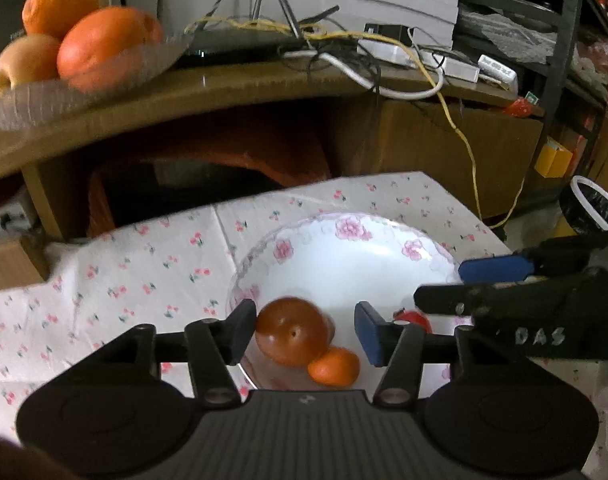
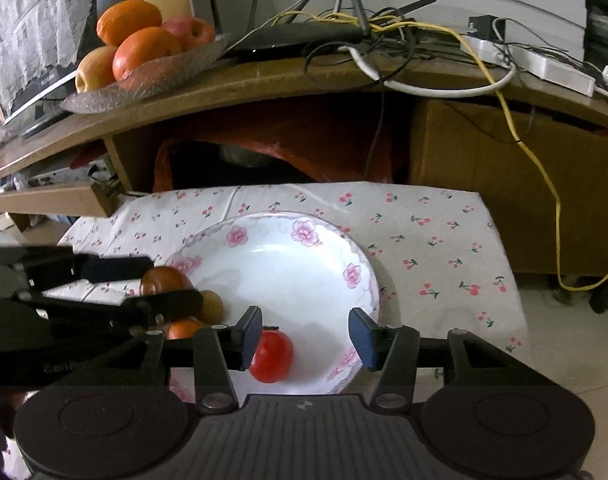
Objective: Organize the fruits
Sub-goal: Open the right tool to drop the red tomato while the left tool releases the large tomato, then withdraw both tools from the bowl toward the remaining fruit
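Observation:
A white plate with pink flowers lies on a cherry-print cloth. In the left wrist view my left gripper stands open around a dark red-brown fruit. The fruit lies by the left finger, with a gap to the right pad. A small orange rests against it. My right gripper is open over the plate's near side. A red tomato lies close beside its left finger, clear of the right pad. A yellowish fruit sits at the plate's left.
A glass dish of oranges and apples stands on a curved wooden shelf, beside a router and tangled cables. A cardboard box sits under the shelf. A dark lined bin is at the right.

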Motion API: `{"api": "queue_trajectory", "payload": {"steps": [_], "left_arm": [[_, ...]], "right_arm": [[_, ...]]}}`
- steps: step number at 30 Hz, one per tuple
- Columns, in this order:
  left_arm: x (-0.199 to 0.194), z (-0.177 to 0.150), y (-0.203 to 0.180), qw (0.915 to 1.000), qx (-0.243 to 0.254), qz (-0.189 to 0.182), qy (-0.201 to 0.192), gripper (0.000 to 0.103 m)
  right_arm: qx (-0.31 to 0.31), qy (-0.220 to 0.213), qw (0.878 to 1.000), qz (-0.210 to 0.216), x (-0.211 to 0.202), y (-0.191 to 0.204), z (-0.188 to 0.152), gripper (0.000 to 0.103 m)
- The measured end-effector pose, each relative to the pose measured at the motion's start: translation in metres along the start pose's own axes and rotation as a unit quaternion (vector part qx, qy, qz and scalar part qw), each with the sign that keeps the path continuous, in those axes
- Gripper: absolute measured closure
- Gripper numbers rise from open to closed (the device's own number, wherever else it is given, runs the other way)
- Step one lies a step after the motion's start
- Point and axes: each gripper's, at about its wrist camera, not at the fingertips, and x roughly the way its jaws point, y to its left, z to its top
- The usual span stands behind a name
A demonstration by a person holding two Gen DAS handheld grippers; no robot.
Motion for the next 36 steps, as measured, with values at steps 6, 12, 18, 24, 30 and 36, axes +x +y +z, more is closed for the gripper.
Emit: {"api": "queue_trajectory", "payload": {"steps": [6,12,18,24,30,36], "left_arm": [[0.002,0.0,-0.007,0.9997,-0.014,-0.021,-0.001,0.046],[-0.005,0.003,-0.006,0.9997,-0.01,-0.014,-0.014,0.046],[-0.005,0.001,-0.006,0.9998,-0.013,-0.008,-0.014,0.045],[-0.027,-0.004,0.001,0.9997,-0.004,0.013,-0.018,0.045],[-0.056,-0.025,-0.004,0.9995,0.018,0.026,-0.003,0.045],[-0.077,-0.052,-0.009,0.999,0.031,0.027,0.018,0.044]], "right_arm": [[0.008,-0.008,1.0,-0.009,-0.005,-0.008,0.0,0.053],[0.015,-0.01,1.0,-0.011,-0.012,-0.014,-0.001,0.053],[0.009,-0.014,1.0,-0.005,-0.022,-0.014,-0.004,0.053],[-0.002,0.0,1.0,0.012,-0.029,-0.01,-0.012,0.053],[-0.03,0.024,0.998,0.047,-0.048,0.003,-0.034,0.05],[-0.075,0.062,0.992,0.078,-0.047,0.021,-0.058,0.049]]}}
